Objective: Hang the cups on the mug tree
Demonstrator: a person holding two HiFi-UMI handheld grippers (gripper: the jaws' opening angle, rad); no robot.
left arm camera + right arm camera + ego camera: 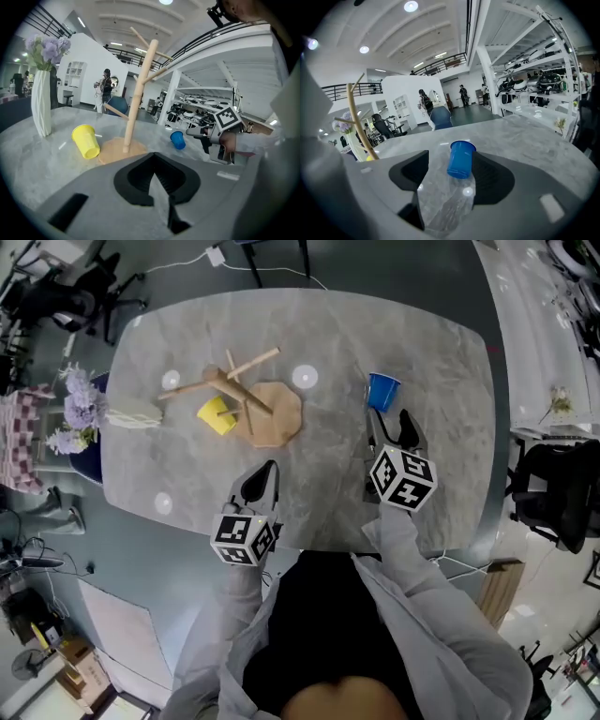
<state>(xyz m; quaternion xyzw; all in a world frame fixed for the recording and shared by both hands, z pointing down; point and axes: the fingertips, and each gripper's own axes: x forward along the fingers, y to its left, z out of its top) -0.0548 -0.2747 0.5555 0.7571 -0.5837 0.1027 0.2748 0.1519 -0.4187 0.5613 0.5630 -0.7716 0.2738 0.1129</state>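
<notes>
Head view: marble table (422, 352), grey floor (122, 540); left claw (270, 467) together, right claw (387, 420) apart.

Bright, even indoor light from ceiling lamps (411, 6). Round glare spots lie on the table (441, 371). Both gripper views bend strongly toward dark edges.

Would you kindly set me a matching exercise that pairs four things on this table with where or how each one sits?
Things:
1. yellow cup
2. blue cup
3. mug tree
4. vase

States:
A. upright, alone on the right
B. on its side by the tree's base
C. holding purple flowers at the left edge
D. standing mid-table, branches bare

Pairs: 1-B, 2-A, 3-D, 4-C
</notes>
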